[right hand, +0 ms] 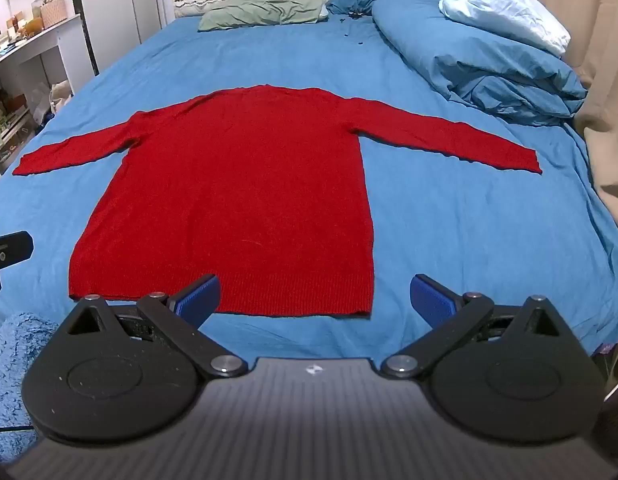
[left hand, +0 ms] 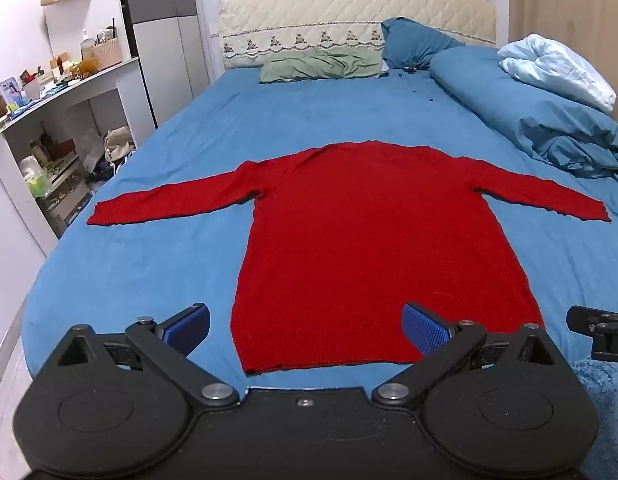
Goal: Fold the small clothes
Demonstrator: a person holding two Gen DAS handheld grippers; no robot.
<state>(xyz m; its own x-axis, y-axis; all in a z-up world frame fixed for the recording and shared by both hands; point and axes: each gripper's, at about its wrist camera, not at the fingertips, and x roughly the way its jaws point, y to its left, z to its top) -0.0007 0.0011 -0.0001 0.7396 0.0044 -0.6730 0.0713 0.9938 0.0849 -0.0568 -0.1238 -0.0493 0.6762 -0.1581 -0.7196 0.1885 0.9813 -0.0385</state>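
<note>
We held the left tool (left hand: 305,330) and the right tool (right hand: 315,300) spread wide and gripping nothing, each poised near the ribbed hem of the red knitted long-sleeved sweater (left hand: 369,248). It lay flat on the bed's blue sheet (left hand: 149,272), both sleeves stretched outward, neck toward the green pillow (left hand: 321,65) and folded blue duvet (left hand: 529,108).
</note>
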